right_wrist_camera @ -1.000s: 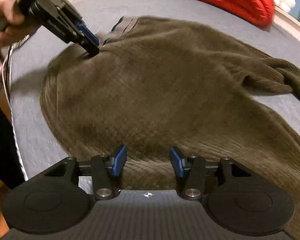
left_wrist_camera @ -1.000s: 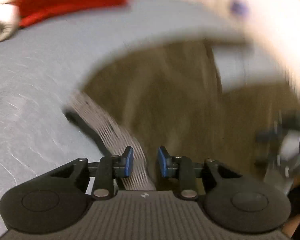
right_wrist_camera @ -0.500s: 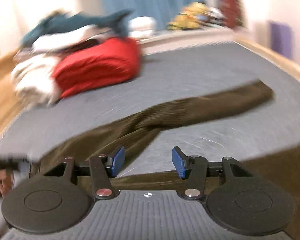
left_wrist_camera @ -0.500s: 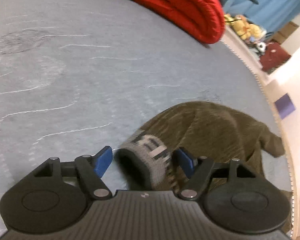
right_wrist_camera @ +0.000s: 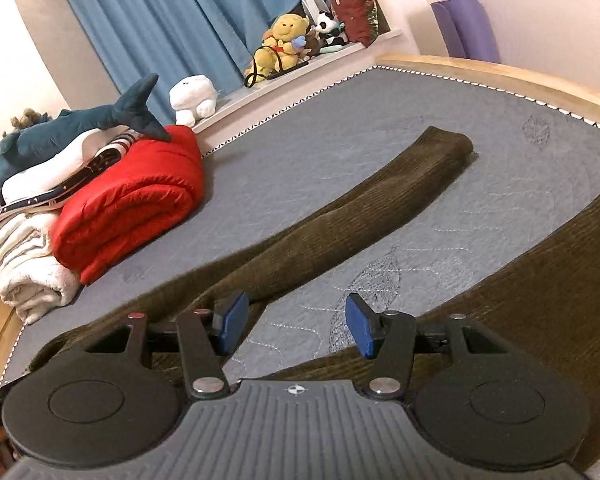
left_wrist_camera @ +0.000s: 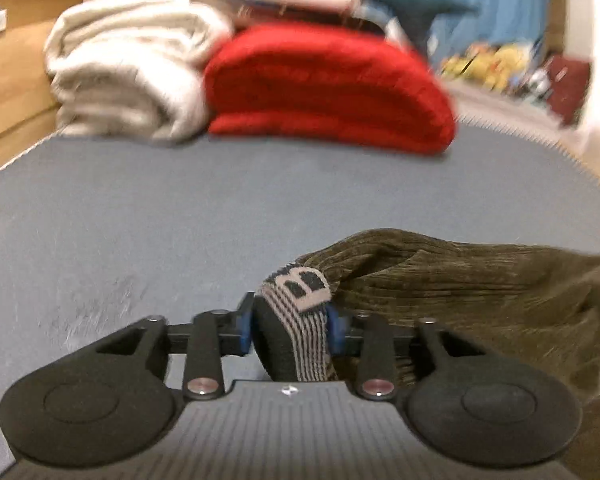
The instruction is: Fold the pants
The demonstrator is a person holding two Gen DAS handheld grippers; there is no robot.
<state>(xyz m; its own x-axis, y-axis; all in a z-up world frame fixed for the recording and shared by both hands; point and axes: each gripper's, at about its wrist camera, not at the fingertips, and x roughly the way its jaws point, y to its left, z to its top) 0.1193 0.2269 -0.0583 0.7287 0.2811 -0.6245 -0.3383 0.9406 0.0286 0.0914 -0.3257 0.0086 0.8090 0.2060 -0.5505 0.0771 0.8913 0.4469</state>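
Observation:
Brown corduroy pants lie spread on the grey mattress, one leg stretched toward the far right, the other at the right edge. In the left wrist view my left gripper is shut on the pants' striped grey waistband, with brown fabric bunched to its right. My right gripper is open and empty, above the crotch area between the two legs.
A folded red blanket and a cream blanket sit at the mattress head, with a plush shark on top. Soft toys line the sill by blue curtains. A wooden bed frame edges the mattress.
My left gripper closed on the waistband, which lay between its open fingers half a second ago, and tilted up toward the blankets. My right gripper stayed open and steadied over the legs.

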